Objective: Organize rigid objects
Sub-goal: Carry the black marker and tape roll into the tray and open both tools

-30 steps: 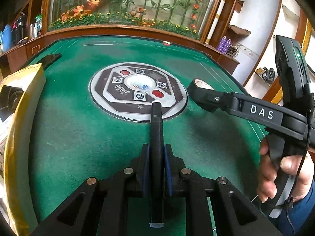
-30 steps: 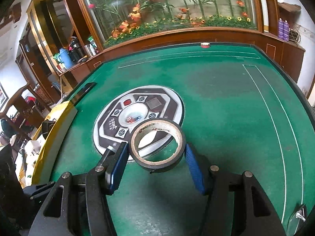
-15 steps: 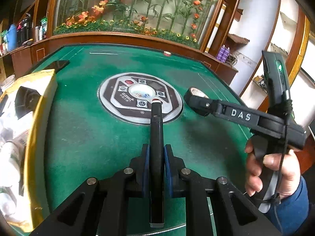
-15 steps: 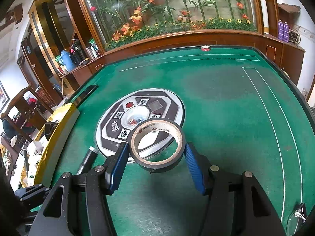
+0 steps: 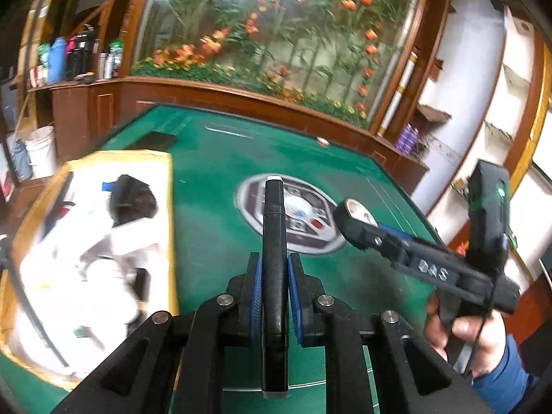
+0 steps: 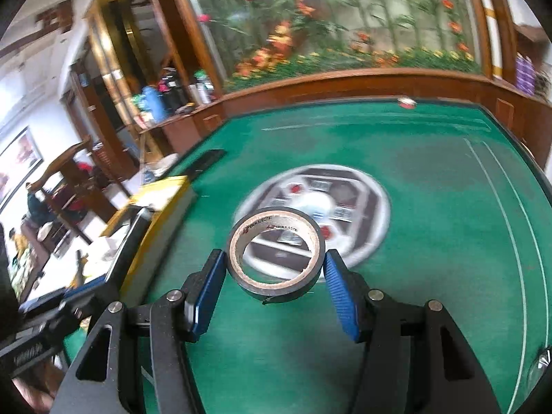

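Observation:
My left gripper (image 5: 273, 276) is shut on a slim black pen-like stick (image 5: 273, 238) that points forward above the green table. In the right wrist view my right gripper (image 6: 276, 269) is shut on a roll of black tape (image 6: 276, 252), its blue pads pressing both sides of the roll. The same right gripper (image 5: 355, 227) shows at the right of the left wrist view, held by a hand (image 5: 459, 331) in a blue sleeve, with the tape roll (image 5: 357, 212) at its tip. A yellow-rimmed box (image 5: 169, 227) with white and black items lies at the table's left edge.
A round grey control panel (image 6: 362, 214) is set in the middle of the green felt table (image 6: 431, 276). A flat black slab (image 5: 153, 139) lies beyond the box (image 6: 165, 207). A small red-white item (image 6: 407, 102) sits at the far edge. Wooden rail and planter glass stand behind.
Both grippers rose and swung left toward the yellow-rimmed box, each keeping its hold. The box's inside, earlier seen only as an edge, has come into the left wrist view.

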A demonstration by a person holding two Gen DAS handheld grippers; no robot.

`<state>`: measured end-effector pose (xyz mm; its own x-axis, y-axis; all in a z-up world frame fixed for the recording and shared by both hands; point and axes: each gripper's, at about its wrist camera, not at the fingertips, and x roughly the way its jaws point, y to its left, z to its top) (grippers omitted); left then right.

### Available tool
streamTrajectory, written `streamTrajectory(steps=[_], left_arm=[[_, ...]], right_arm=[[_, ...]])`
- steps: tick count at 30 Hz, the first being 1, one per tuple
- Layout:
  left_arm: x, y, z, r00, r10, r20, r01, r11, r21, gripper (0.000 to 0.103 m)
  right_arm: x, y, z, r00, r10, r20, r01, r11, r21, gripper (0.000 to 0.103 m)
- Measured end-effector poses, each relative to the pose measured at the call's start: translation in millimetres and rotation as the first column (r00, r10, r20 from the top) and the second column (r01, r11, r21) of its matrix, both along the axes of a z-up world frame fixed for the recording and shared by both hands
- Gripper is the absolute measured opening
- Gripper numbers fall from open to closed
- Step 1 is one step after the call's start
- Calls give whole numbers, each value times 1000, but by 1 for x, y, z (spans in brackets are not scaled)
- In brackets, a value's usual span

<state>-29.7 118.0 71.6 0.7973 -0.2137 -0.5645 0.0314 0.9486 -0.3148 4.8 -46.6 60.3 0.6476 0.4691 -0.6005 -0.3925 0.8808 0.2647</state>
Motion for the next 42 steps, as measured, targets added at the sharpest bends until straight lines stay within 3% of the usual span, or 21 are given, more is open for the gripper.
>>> streamTrajectory(steps=[6, 11, 14, 19, 33, 42], left_arm=[[-27, 56, 3, 992, 124, 18, -123, 992, -19, 14], [-42, 111, -15, 967, 253, -25, -254, 966, -56, 15], [-45, 130, -28, 959, 278, -57, -282, 955, -91, 15], [-40, 135, -40, 954, 288, -81, -294, 952, -87, 15], [-30, 145, -53, 938, 326, -115, -334, 941, -52, 15], [-28, 139, -53, 929, 359, -91, -357, 933, 35, 15]], right_arm=[[-24, 66, 15, 987, 160, 19, -160, 987, 23, 58], [-41, 132, 20, 957, 290, 23, -290, 957, -8, 58], [-45, 165, 17, 944, 330, 28, -328, 943, -46, 58], [-46, 205, 3, 935, 355, 12, -352, 930, -109, 58], [-17, 235, -19, 943, 328, -46, -331, 928, -172, 58], [-14, 239, -23, 943, 332, -29, -332, 928, -167, 58]])
